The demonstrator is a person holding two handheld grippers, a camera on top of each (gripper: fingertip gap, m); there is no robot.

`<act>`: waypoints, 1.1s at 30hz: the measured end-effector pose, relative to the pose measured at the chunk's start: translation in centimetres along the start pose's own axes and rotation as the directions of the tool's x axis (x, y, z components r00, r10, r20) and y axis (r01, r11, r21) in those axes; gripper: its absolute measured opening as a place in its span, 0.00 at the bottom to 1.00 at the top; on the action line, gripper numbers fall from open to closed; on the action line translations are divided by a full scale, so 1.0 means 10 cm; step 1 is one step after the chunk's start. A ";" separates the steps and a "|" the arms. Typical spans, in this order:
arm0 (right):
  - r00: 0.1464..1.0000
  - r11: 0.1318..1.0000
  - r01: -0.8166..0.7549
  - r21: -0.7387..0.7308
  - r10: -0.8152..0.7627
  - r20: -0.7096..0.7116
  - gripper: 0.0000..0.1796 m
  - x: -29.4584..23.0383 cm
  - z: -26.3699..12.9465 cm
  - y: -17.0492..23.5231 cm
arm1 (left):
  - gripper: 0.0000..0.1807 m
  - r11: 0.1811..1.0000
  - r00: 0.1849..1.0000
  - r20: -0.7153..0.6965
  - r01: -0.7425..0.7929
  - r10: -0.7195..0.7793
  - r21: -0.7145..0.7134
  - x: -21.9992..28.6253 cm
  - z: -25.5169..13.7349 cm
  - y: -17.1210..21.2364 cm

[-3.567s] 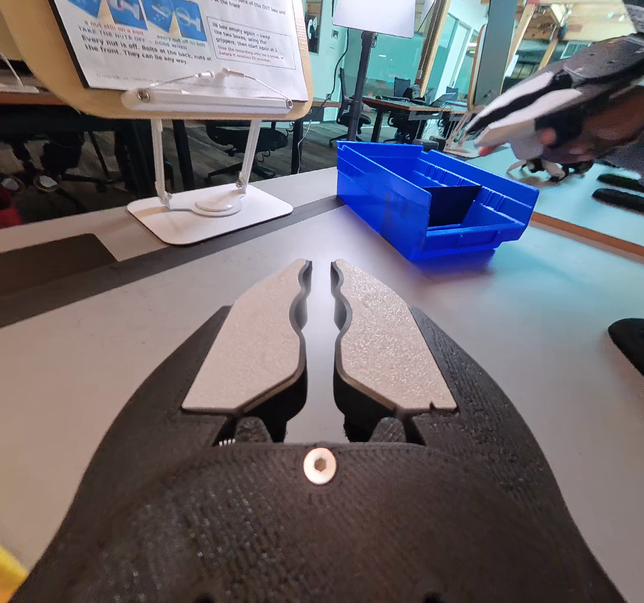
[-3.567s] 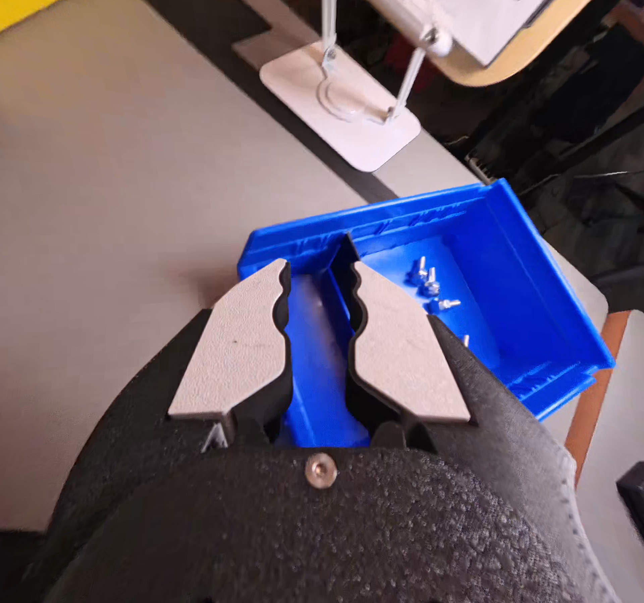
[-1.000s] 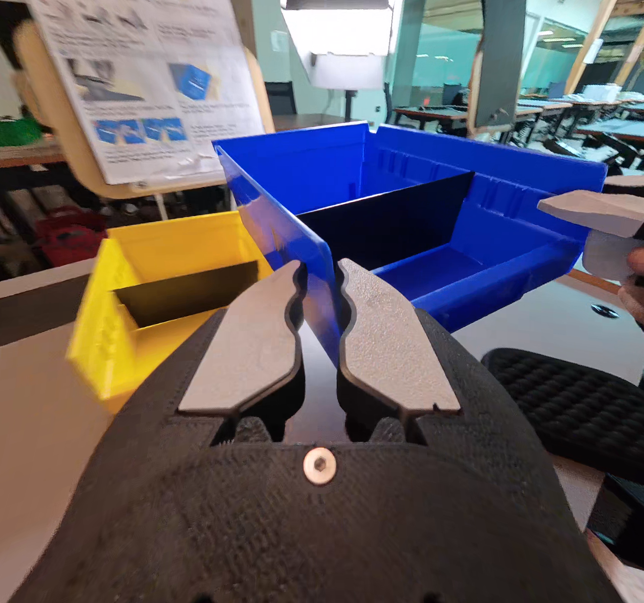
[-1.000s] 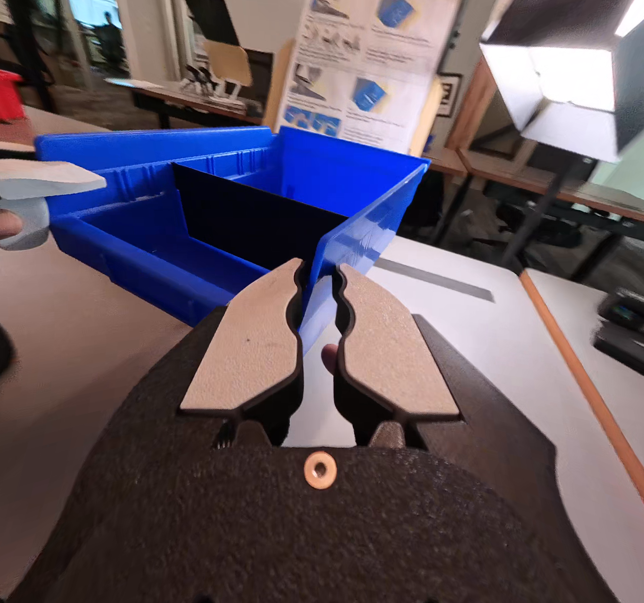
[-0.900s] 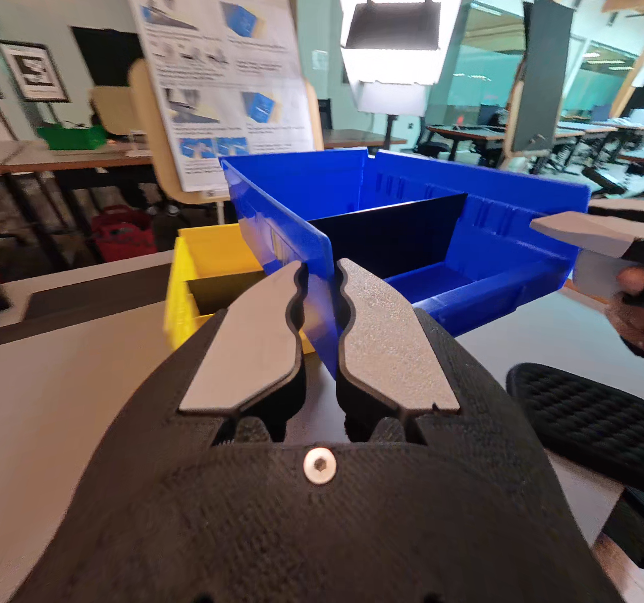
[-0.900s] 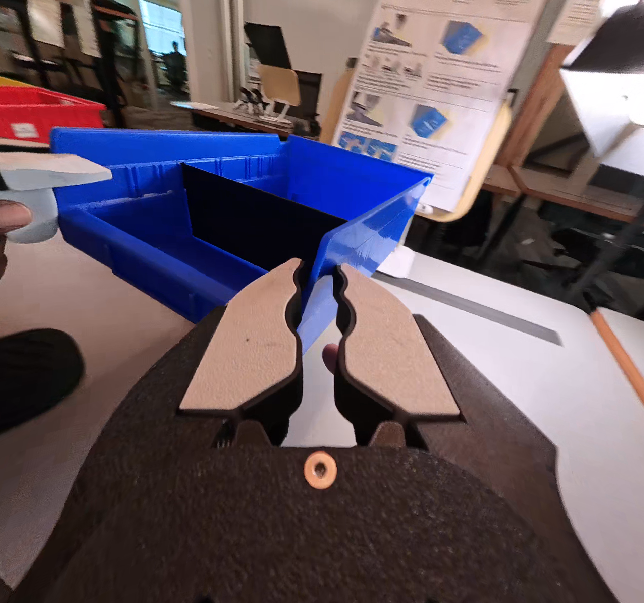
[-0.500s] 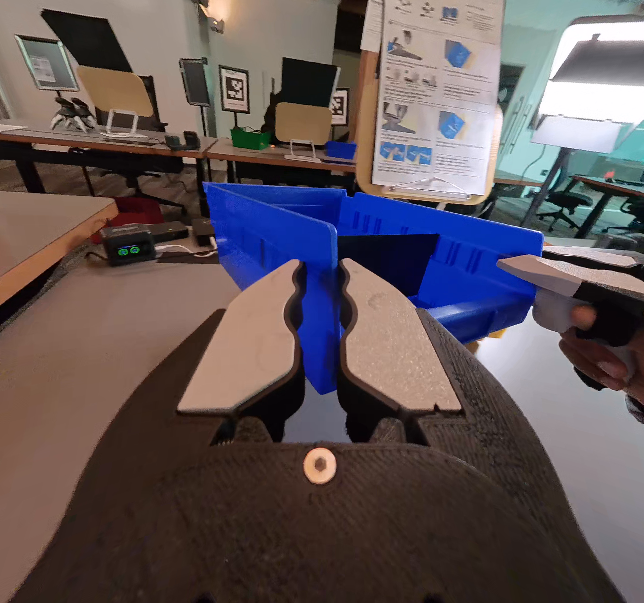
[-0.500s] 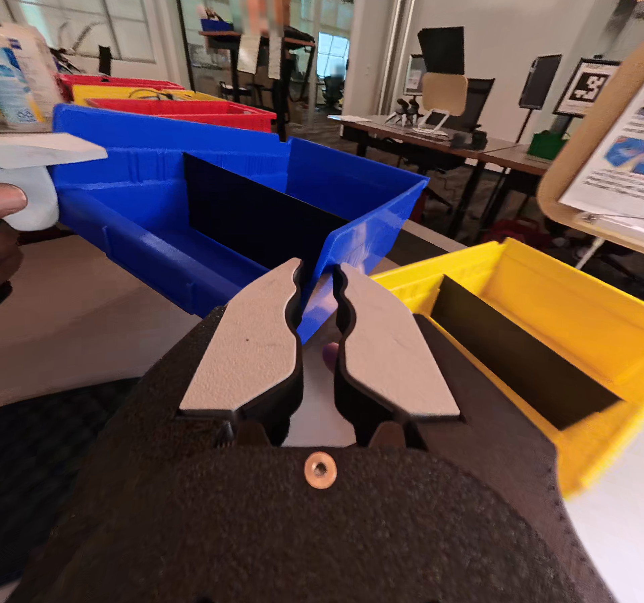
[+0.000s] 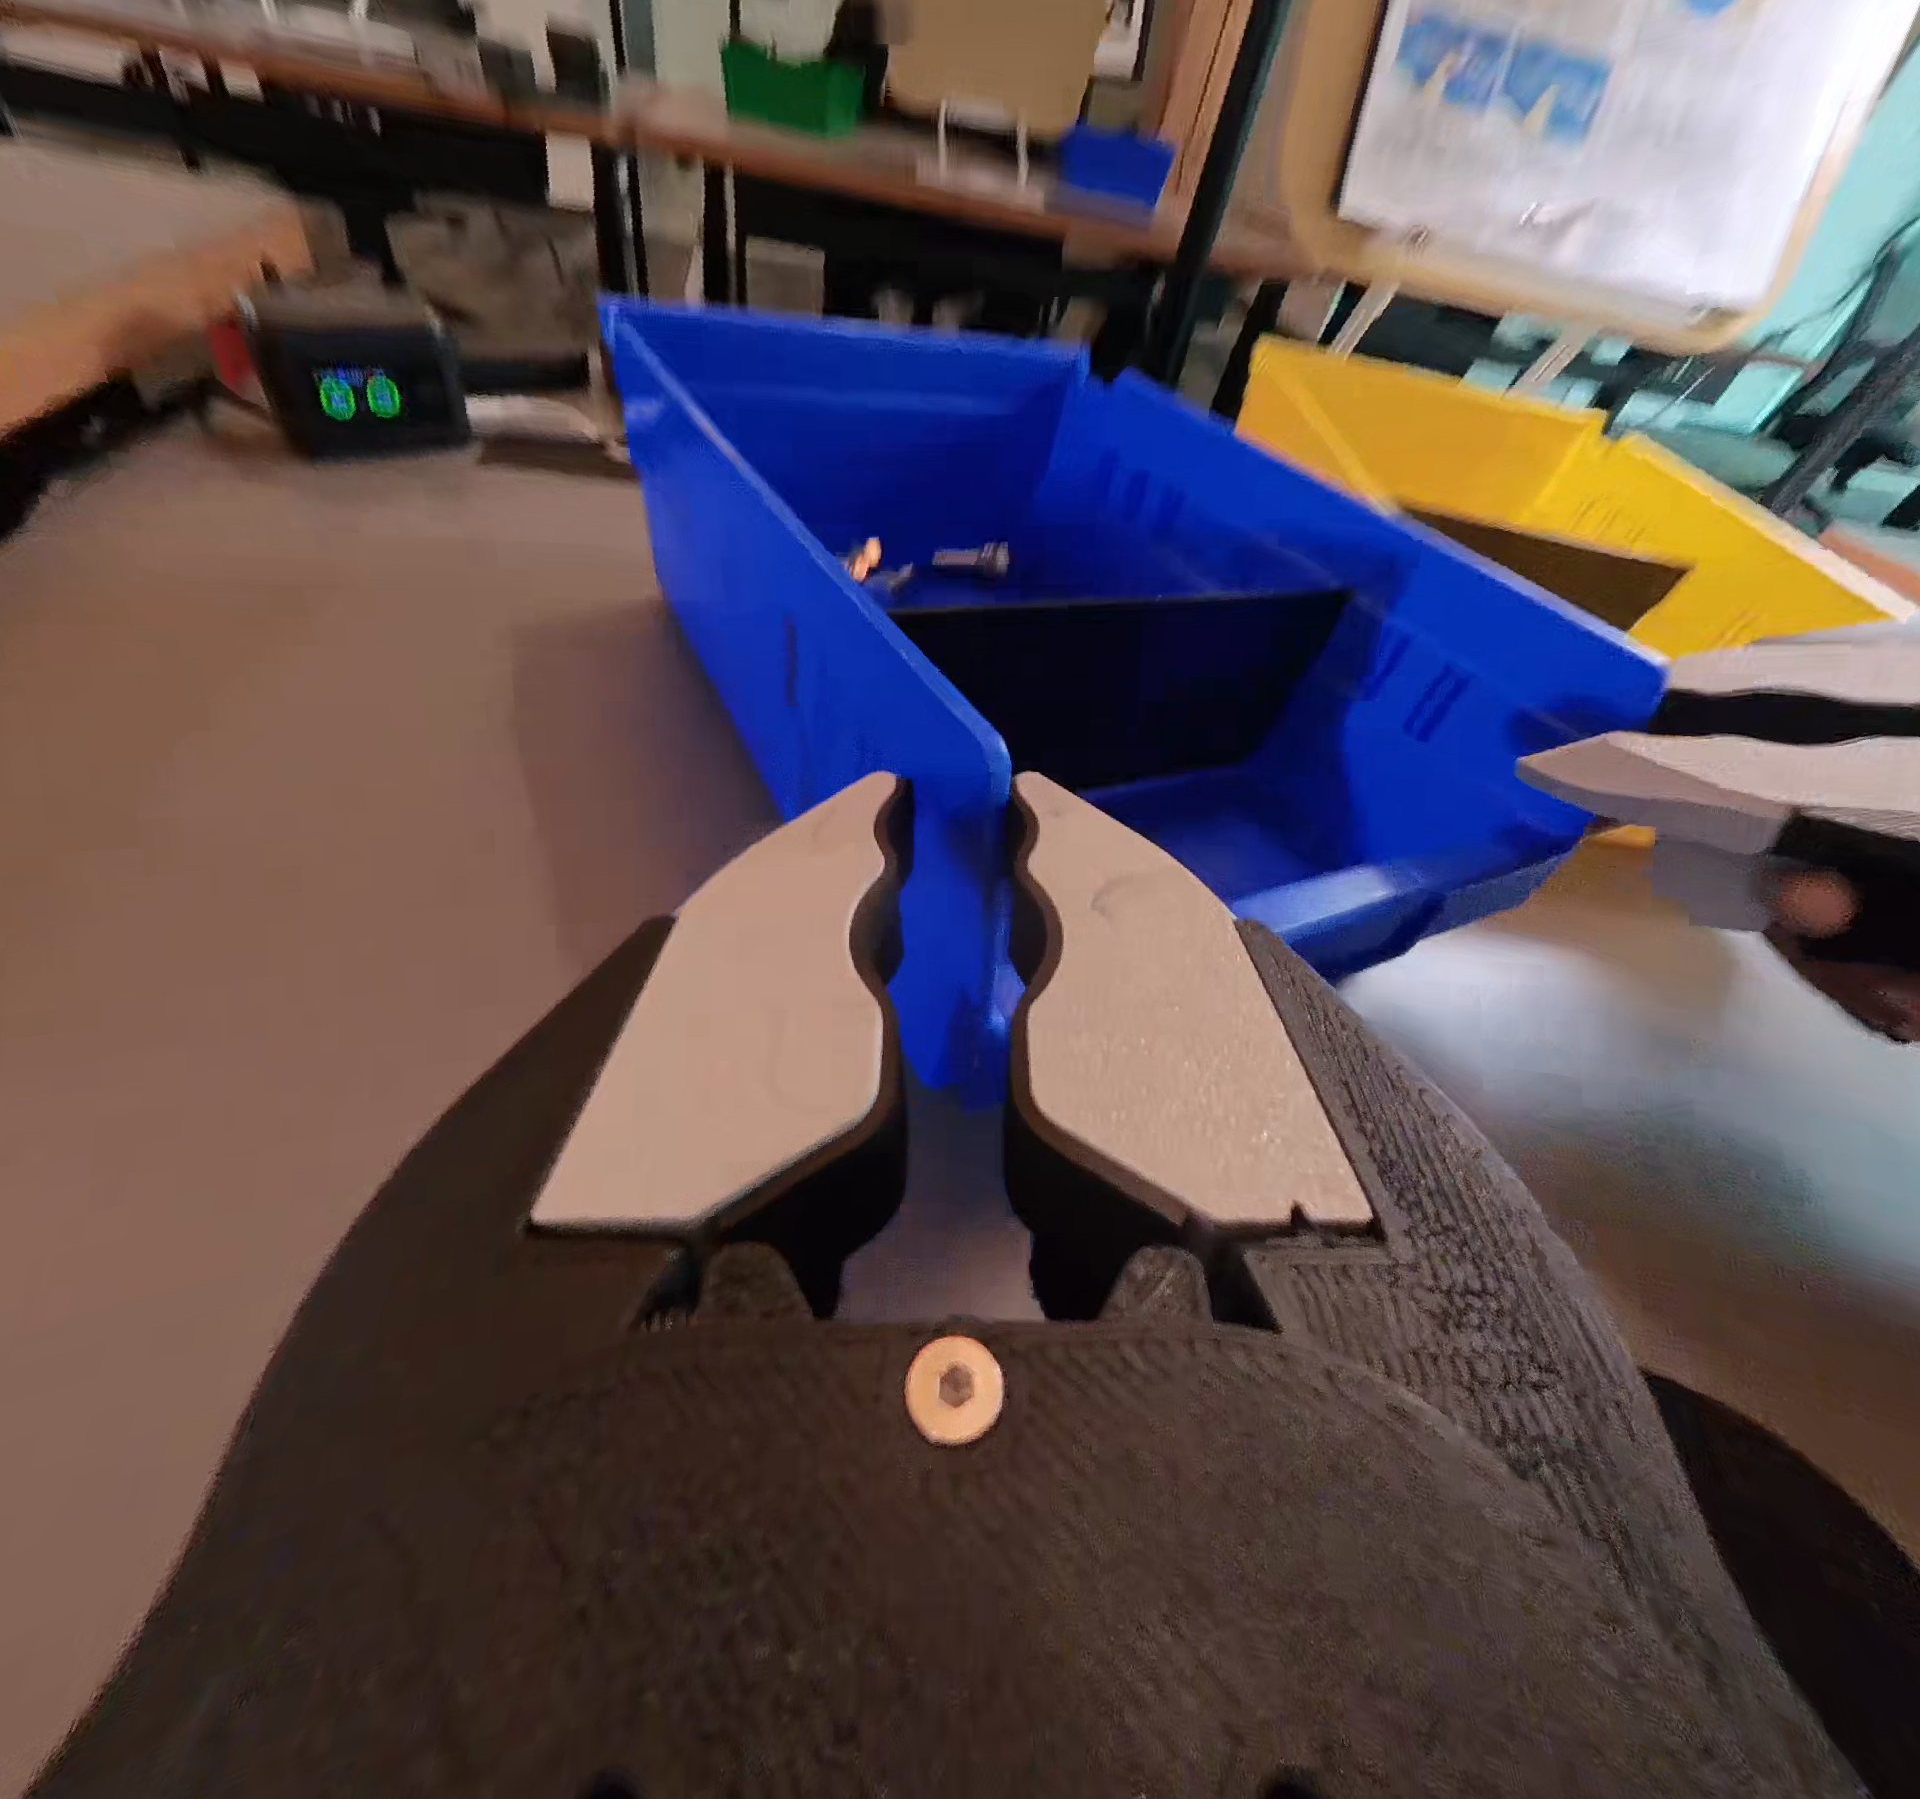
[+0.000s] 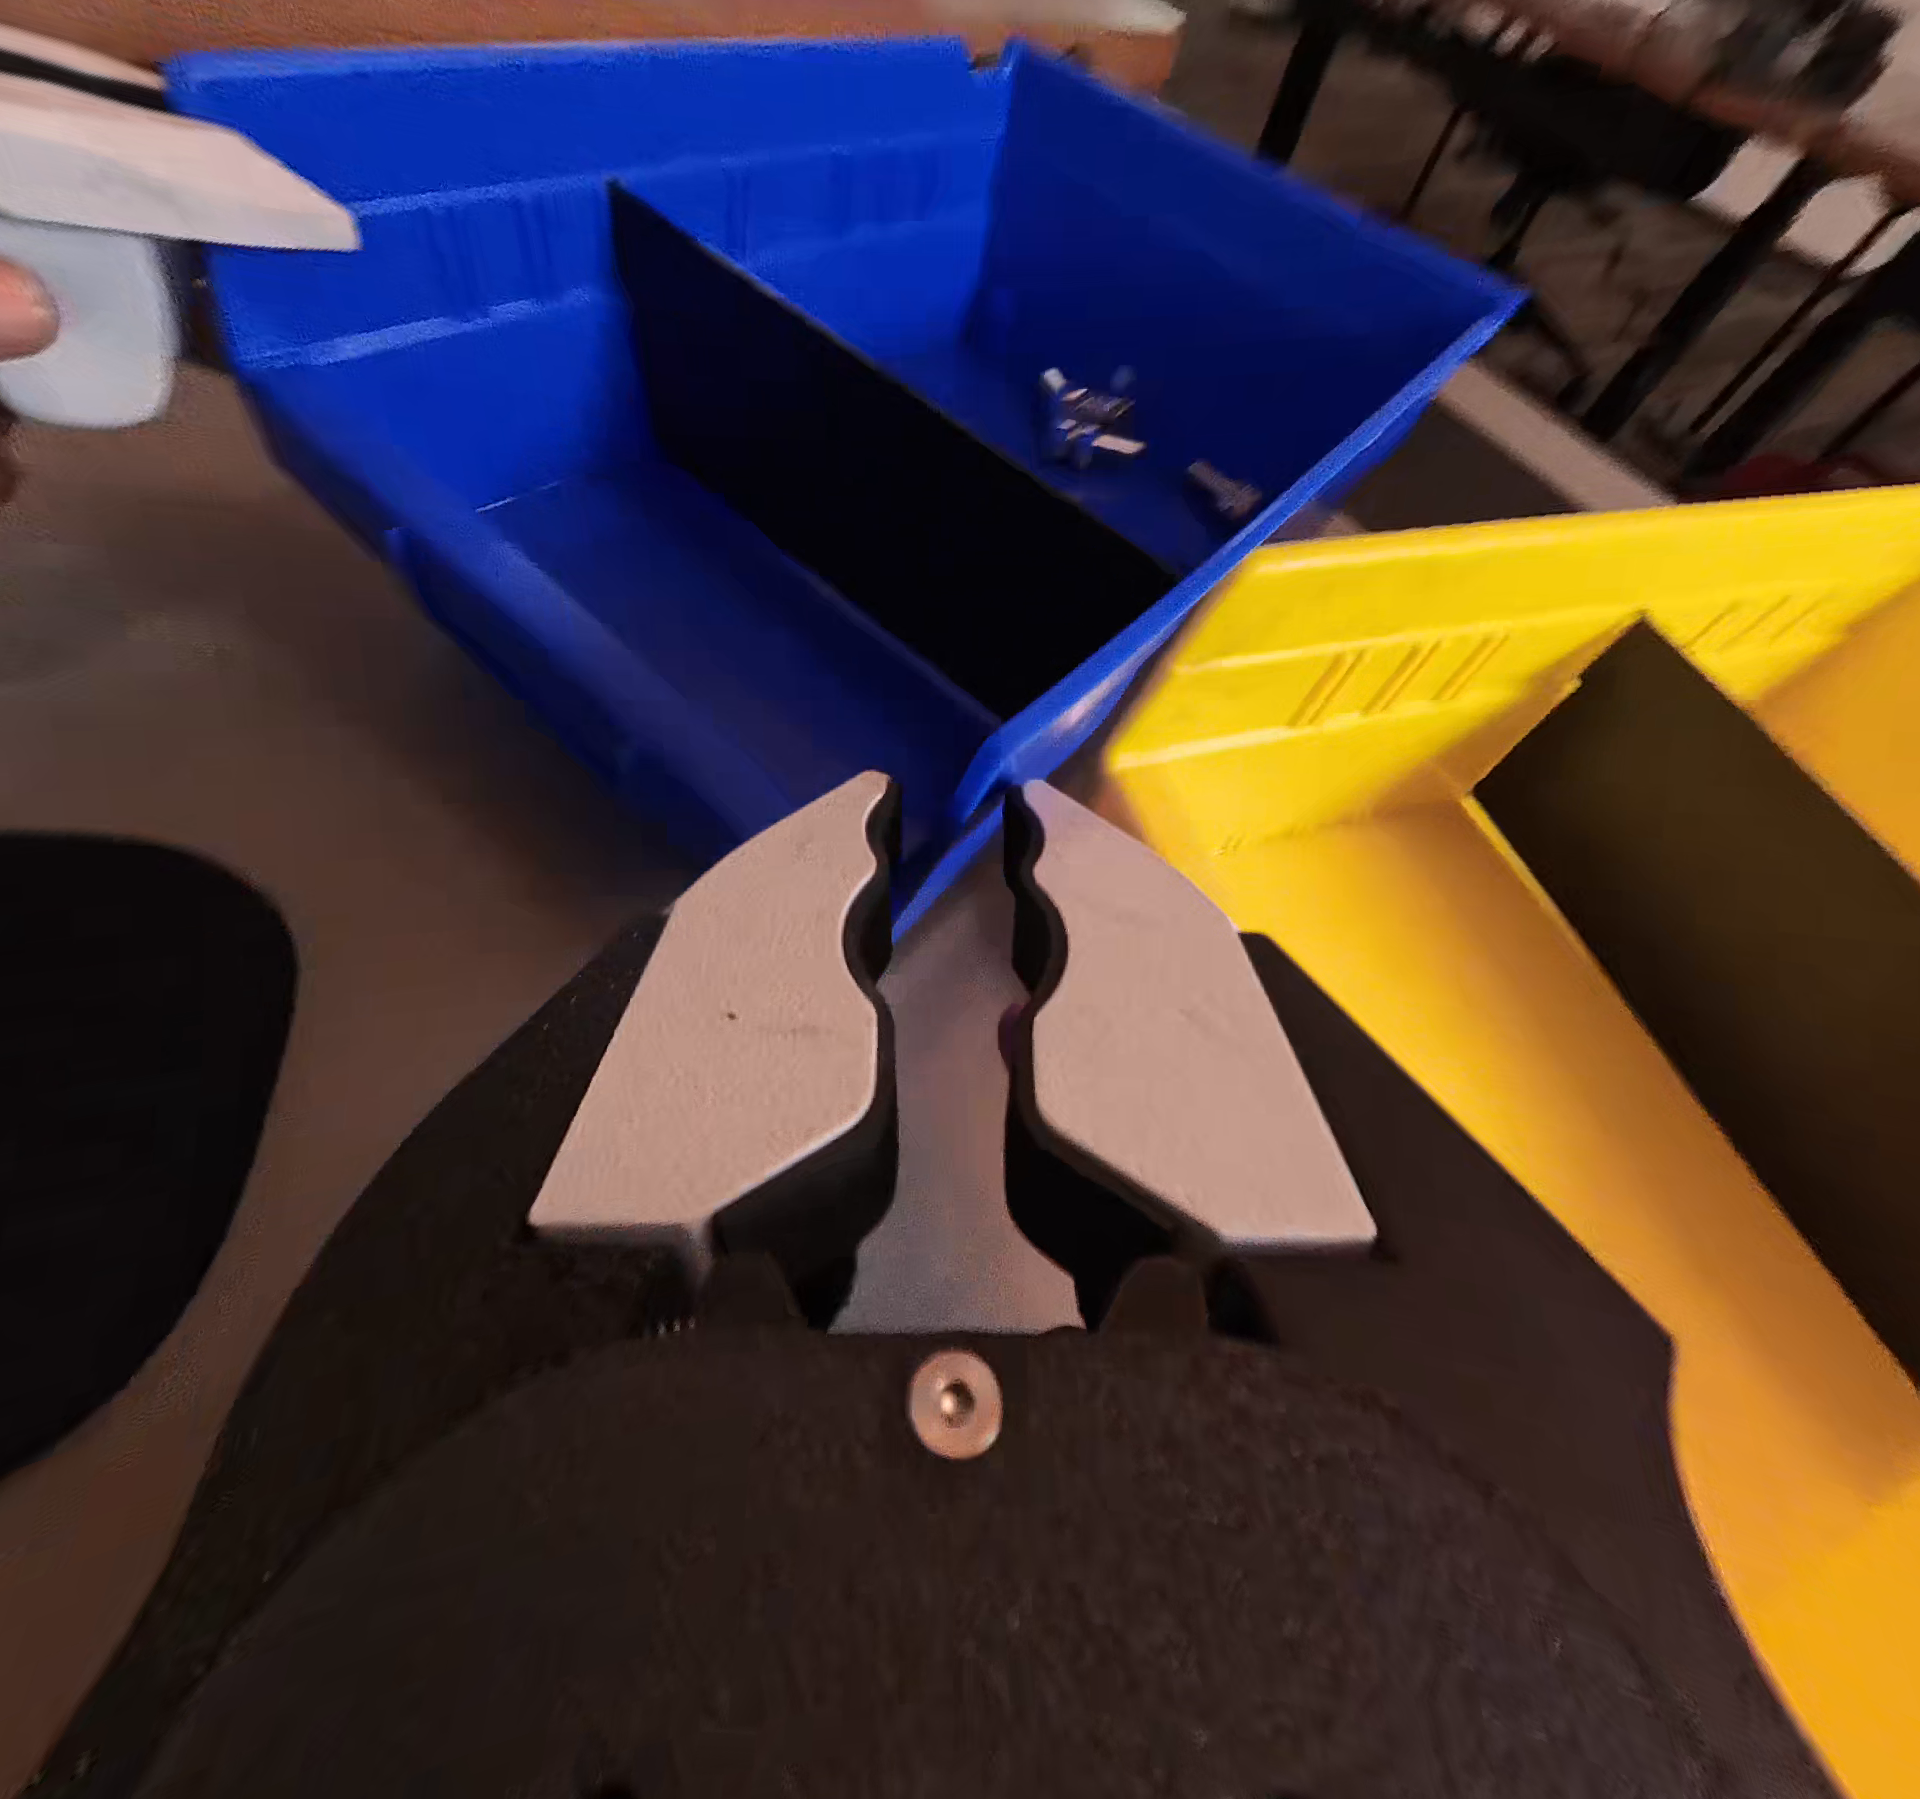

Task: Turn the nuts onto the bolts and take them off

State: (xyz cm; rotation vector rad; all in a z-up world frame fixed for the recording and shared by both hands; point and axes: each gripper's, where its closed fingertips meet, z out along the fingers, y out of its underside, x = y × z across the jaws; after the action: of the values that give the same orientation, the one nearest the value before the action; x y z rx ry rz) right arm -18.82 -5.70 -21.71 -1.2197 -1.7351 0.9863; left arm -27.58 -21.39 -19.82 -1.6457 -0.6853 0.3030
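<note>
A blue bin (image 9: 821,648) with a black divider (image 9: 1122,679) sits on the grey table. Several small silver bolts (image 9: 940,560) lie in its far compartment, and the near compartment looks empty. My left gripper (image 9: 956,793) is shut on the near corner of the bin's left wall. In the right wrist view, my right gripper (image 10: 948,804) is shut on the opposite wall's corner of the blue bin (image 10: 1195,222). The bolts (image 10: 1091,419) lie beyond the divider (image 10: 831,461). Each gripper also shows in the other's view: the right one (image 9: 1714,773) and the left one (image 10: 156,191).
A yellow bin (image 10: 1351,710) with a black divider stands right beside the blue bin, also seen in the left wrist view (image 9: 1455,482). A black pad (image 10: 104,1074) lies on the table near me. An instruction board (image 9: 1621,87) and a small device with green lights (image 9: 353,393) stand behind. About 20 cm separates my left fingertips from my right.
Both grippers, shut on the blue bin, have swung it round and lowered it beside the yellow bin. The views now tilt down, and the bolts inside show.
</note>
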 end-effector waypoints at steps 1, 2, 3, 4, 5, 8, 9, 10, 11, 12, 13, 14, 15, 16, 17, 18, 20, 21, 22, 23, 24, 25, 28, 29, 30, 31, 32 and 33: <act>0.999 1.000 -0.008 -0.029 0.009 0.039 0.13 -0.01 0.00 0.05 | 0.09 0.999 1.000 0.008 -0.003 0.003 -0.049 -0.03 0.05 0.08; 0.998 0.999 -0.001 -0.047 0.004 0.065 0.14 -0.02 -0.03 0.08 | 0.09 0.997 1.000 0.001 -0.006 0.006 -0.073 -0.05 0.08 0.10; 0.996 0.998 0.023 -0.065 -0.017 0.091 0.16 -0.03 -0.09 0.10 | 0.11 0.998 1.000 -0.006 -0.007 0.007 -0.056 -0.04 0.07 0.05; 0.993 0.995 0.051 -0.082 -0.042 0.108 0.18 -0.03 -0.16 0.10 | 0.14 1.000 0.999 0.023 -0.024 0.024 -0.020 -0.07 0.02 -0.07; 0.991 0.993 0.073 -0.095 -0.062 0.118 0.20 0.00 -0.24 0.11 | 0.15 0.997 0.996 0.056 -0.077 0.076 0.016 -0.08 -0.05 -0.21; 0.989 0.984 0.082 -0.157 -0.061 0.132 0.25 0.17 -0.42 0.13 | 0.15 0.949 0.950 -0.002 -0.313 0.313 0.044 0.22 -0.15 -0.53; 0.989 0.973 0.100 -0.207 -0.075 0.124 0.26 0.25 -0.43 0.18 | 0.16 0.924 0.921 -0.079 -0.382 0.381 0.003 0.40 -0.11 -0.51; 0.988 0.955 0.134 -0.266 -0.109 0.106 0.28 0.34 -0.41 0.24 | 0.18 0.891 0.884 -0.166 -0.451 0.437 -0.057 0.57 -0.05 -0.43; 0.983 0.929 0.179 -0.325 -0.160 0.085 0.30 0.43 -0.37 0.30 | 0.21 0.846 0.842 -0.251 -0.518 0.478 -0.125 0.71 0.04 -0.30; 0.973 0.893 0.228 -0.388 -0.222 0.062 0.31 0.53 -0.31 0.39 | 0.23 0.787 0.794 -0.338 -0.585 0.506 -0.195 0.82 0.12 -0.14; 0.961 0.851 0.265 -0.454 -0.269 0.056 0.31 0.61 -0.24 0.49 | 0.25 0.717 0.744 -0.405 -0.650 0.532 -0.253 0.89 0.22 0.04; 0.958 0.812 0.276 -0.514 -0.275 0.080 0.31 0.64 -0.18 0.62 | 0.28 0.635 0.689 -0.455 -0.715 0.564 -0.294 0.91 0.32 0.21; 0.960 0.778 0.273 -0.566 -0.257 0.110 0.30 0.64 -0.13 0.75 | 0.30 0.546 0.637 -0.509 -0.767 0.579 -0.338 0.90 0.40 0.40; 0.960 0.748 0.274 -0.605 -0.255 0.119 0.26 0.66 -0.10 0.86 | 0.32 0.466 0.602 -0.551 -0.798 0.578 -0.382 0.88 0.46 0.56; 0.955 0.728 0.281 -0.625 -0.279 0.105 0.20 0.71 -0.09 0.92 | 0.31 0.404 0.572 -0.577 -0.820 0.583 -0.405 0.85 0.51 0.68; 0.949 0.728 0.293 -0.620 -0.302 0.094 0.18 0.74 -0.10 0.92 | 0.28 0.356 0.546 -0.598 -0.837 0.587 -0.416 0.83 0.56 0.77; 0.953 0.726 0.288 -0.625 -0.284 0.110 0.18 0.73 -0.21 0.96 | 0.24 0.320 0.523 -0.646 -0.852 0.557 -0.414 0.86 0.59 0.87; 0.951 0.728 0.297 -0.618 -0.286 0.119 0.18 0.73 -0.28 0.99 | 0.19 0.330 0.523 -0.658 -0.852 0.542 -0.405 0.90 0.61 0.89; 0.950 0.728 0.301 -0.615 -0.288 0.124 0.18 0.73 -0.36 1.02 | 0.19 0.337 0.520 -0.650 -0.854 0.554 -0.396 0.91 0.64 0.88; 0.949 0.731 0.302 -0.612 -0.290 0.123 0.18 0.73 -0.46 1.06 | 0.18 0.337 0.507 -0.648 -0.862 0.568 -0.379 0.91 0.67 0.88; 0.950 0.730 0.299 -0.614 -0.290 0.118 0.17 0.73 -0.58 1.11 | 0.17 0.336 0.499 -0.651 -0.867 0.573 -0.369 0.92 0.68 0.88; 0.950 0.730 0.295 -0.617 -0.293 0.109 0.17 0.75 -0.70 1.17 | 0.17 0.339 0.494 -0.650 -0.870 0.578 -0.360 0.93 0.69 0.87; 0.949 0.729 0.291 -0.619 -0.304 0.087 0.18 0.86 -1.11 1.37 | 0.16 0.343 0.479 -0.643 -0.878 0.598 -0.335 0.94 0.71 0.87; 0.949 0.726 0.287 -0.625 -0.306 0.081 0.18 0.91 -1.26 1.45 | 0.16 0.343 0.478 -0.643 -0.878 0.598 -0.333 0.94 0.71 0.87; 0.947 0.720 0.291 -0.630 -0.312 0.080 0.18 0.97 -1.41 1.52 | 0.16 0.342 0.475 -0.644 -0.880 0.600 -0.331 0.94 0.71 0.87; 0.945 0.714 0.292 -0.637 -0.317 0.078 0.18 1.03 -1.55 1.59 | 0.16 0.341 0.474 -0.644 -0.880 0.600 -0.330 0.93 0.71 0.87; 0.946 0.708 0.285 -0.646 -0.316 0.071 0.18 1.09 -1.69 1.67 | 0.16 0.342 0.475 -0.645 -0.880 0.599 -0.330 0.93 0.71 0.87; 0.948 0.706 0.277 -0.652 -0.313 0.064 0.18 1.16 -1.83 1.73 | 0.16 0.345 0.477 -0.644 -0.879 0.598 -0.330 0.92 0.72 0.86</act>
State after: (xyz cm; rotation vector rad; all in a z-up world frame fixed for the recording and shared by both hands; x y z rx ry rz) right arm 1.12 12.35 -28.34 -1.2923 -2.2403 0.1232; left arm -22.08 -10.64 -27.91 -2.5510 0.5005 0.3869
